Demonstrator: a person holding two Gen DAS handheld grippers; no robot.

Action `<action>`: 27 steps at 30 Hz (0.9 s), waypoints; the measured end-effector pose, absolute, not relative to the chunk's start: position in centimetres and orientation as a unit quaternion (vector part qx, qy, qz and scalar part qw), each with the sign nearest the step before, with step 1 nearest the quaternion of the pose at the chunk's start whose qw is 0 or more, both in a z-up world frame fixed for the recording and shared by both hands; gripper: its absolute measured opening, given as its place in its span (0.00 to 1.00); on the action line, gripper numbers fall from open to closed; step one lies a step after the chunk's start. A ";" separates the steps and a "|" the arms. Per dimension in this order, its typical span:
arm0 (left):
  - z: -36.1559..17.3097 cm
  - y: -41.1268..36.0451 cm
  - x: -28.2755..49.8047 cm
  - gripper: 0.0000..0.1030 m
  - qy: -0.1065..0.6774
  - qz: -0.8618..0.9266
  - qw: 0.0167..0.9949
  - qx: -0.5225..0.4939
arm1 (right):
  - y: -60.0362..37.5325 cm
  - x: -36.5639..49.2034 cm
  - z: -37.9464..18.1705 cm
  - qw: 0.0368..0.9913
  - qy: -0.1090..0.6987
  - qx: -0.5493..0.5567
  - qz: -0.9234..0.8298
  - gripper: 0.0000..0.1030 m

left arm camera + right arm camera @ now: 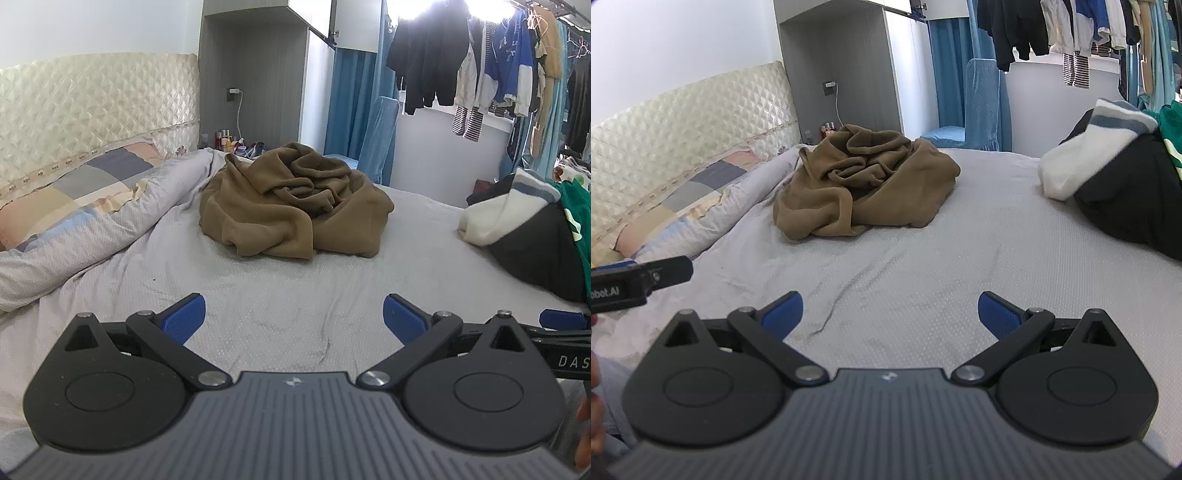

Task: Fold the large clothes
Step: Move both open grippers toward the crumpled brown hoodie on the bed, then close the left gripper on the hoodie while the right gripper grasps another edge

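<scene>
A wide stretch of bare grey bed (280,295) lies open between the spread jaws of the left gripper (294,314) and the crumpled brown garment (295,203) heaped mid-bed. A rolled duvet (92,236) and pillow (74,184) bank the left side; a pile of clothes (535,229) blocks the right edge. The right gripper (890,312), jaws apart, faces the same clear sheet.
</scene>
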State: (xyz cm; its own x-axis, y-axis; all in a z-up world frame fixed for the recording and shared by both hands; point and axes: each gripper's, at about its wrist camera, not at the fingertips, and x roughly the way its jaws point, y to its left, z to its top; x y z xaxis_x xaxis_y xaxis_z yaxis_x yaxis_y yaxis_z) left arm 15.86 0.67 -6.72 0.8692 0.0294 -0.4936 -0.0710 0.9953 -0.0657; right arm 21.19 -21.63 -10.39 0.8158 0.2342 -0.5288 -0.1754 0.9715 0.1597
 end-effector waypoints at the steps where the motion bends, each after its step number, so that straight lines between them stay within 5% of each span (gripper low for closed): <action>1: -6.8 0.7 15.9 1.00 0.255 0.025 0.966 -0.042 | -21.6 21.2 -10.5 0.951 0.285 0.051 0.107 1.00; 27: -8.2 2.3 20.3 1.00 0.246 0.015 0.968 -0.037 | -21.5 24.6 -11.3 0.951 0.284 0.062 0.101 1.00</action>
